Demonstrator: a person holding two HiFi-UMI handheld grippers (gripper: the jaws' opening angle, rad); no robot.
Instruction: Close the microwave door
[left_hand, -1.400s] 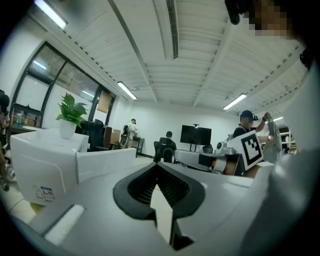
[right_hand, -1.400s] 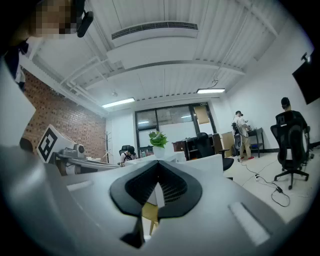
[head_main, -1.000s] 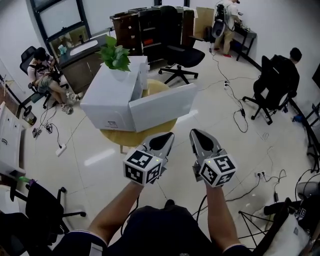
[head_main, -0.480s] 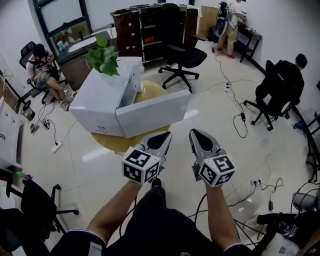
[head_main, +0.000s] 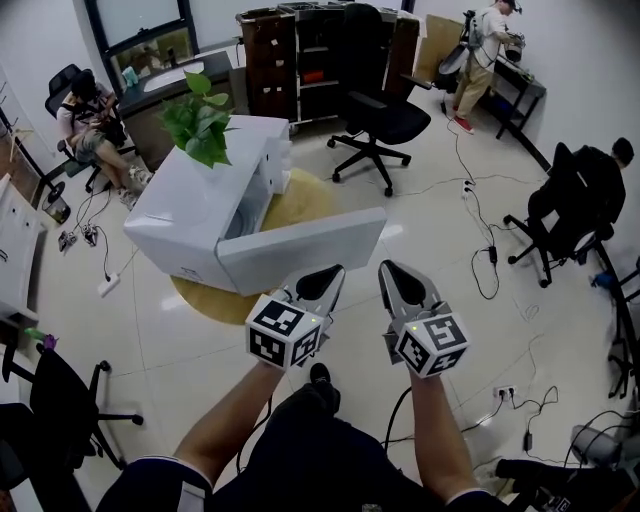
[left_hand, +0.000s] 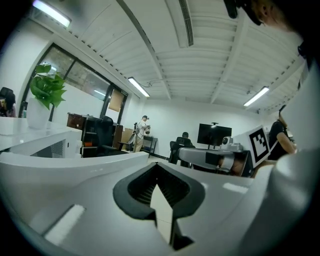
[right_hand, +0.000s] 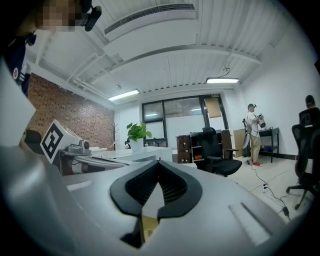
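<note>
In the head view a white microwave (head_main: 190, 205) stands on a round wooden table (head_main: 290, 200), with a potted plant (head_main: 200, 125) on its top. Its door (head_main: 305, 248) hangs wide open, swung out to the right, its outer face toward me. My left gripper (head_main: 330, 273) is shut and empty, its tip just below the door's lower edge. Beside it my right gripper (head_main: 392, 268) is also shut and empty, below the door's right end. The left gripper (left_hand: 159, 167) view shows the microwave (left_hand: 30, 142) at the far left; the right gripper (right_hand: 159, 165) view shows the plant (right_hand: 136, 132) ahead.
A black office chair (head_main: 385, 118) and dark cabinets (head_main: 300, 60) stand behind the table. Another chair (head_main: 70, 400) is at the lower left. Cables (head_main: 485, 245) trail over the tiled floor on the right, near a seated person (head_main: 590, 190). More people sit and stand at the room's edges.
The microwave and table have slid lower and left in the head view and look closer. Both grippers keep the same pose, shut, side by side. The door stays open.
</note>
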